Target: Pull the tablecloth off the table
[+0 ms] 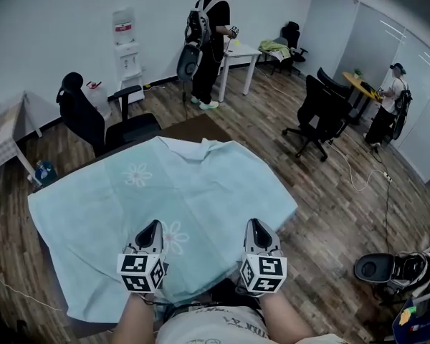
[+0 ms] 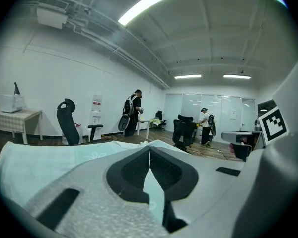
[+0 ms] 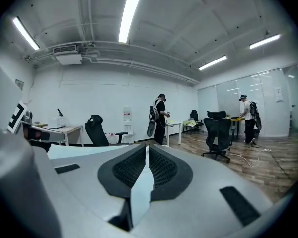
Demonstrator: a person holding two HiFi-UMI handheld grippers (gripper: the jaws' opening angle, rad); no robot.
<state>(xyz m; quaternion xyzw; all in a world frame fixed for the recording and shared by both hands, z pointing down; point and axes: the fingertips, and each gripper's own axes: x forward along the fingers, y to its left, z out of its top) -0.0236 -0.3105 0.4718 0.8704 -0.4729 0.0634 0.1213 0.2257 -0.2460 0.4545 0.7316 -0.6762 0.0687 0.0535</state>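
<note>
In the middle of the head view: a pale blue tablecloth (image 1: 201,185) with faint white flower prints, spread askew over a dark desk (image 1: 193,129). Bare desk corner showing toward the top of the frame, the cloth's near edge hanging down at the bottom.

At lower centre, above the near part of the cloth: left gripper (image 1: 150,226) and right gripper (image 1: 256,224), side by side and apart, both pointing toward the top of the frame.

In the left gripper view, jaws together at the tips, with a sliver of pale cloth visible through the slit behind them. Same in the right gripper view. Unclear whether any cloth is pinched.

In the upper left, a black office chair (image 1: 93,120) just beside the desk. At top centre, a person (image 1: 211,41) standing, well apart from the desk.
</note>
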